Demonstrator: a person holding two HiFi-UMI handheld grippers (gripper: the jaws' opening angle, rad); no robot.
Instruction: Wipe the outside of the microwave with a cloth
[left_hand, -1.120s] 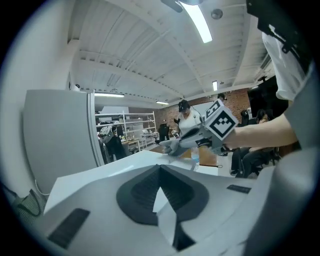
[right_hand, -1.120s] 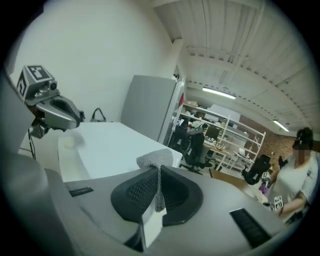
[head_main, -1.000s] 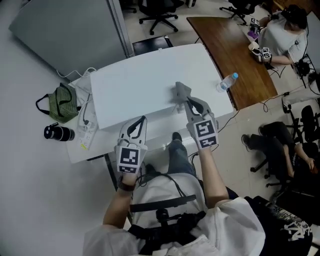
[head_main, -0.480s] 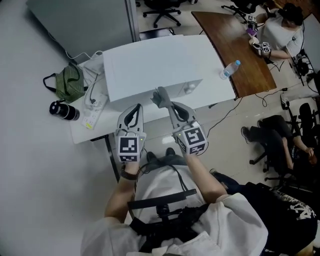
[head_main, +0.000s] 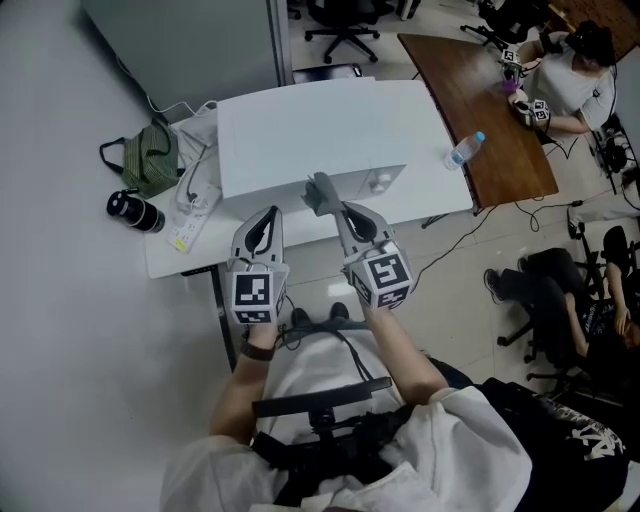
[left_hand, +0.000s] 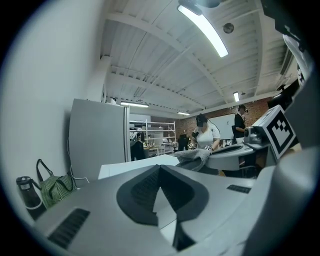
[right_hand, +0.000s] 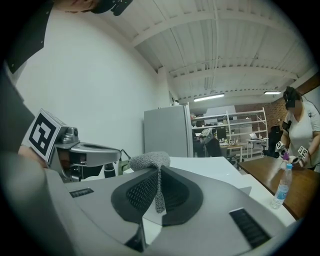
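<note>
The white microwave (head_main: 320, 135) stands on a white table (head_main: 180, 262) in front of me. A grey cloth (head_main: 320, 193) lies bunched at the front edge of the microwave's top, and my right gripper (head_main: 337, 207) is shut on it. The right gripper view shows a strip of the cloth (right_hand: 150, 161) hanging down between the pads. My left gripper (head_main: 269, 214) hovers just left of the right one, before the microwave's front, shut with nothing in it. In the left gripper view the cloth (left_hand: 195, 157) shows off to the right.
A green bag (head_main: 150, 160), a black flask (head_main: 135, 212) and a power strip (head_main: 190, 225) lie on the table's left part. A water bottle (head_main: 465, 150) stands at the right, by a wooden table (head_main: 490, 110) where a person (head_main: 570, 80) sits. A grey cabinet (head_main: 190, 40) stands behind.
My right gripper has drawn the cloth back and leftward across the microwave's top to its front edge. The left gripper has hardly moved.
</note>
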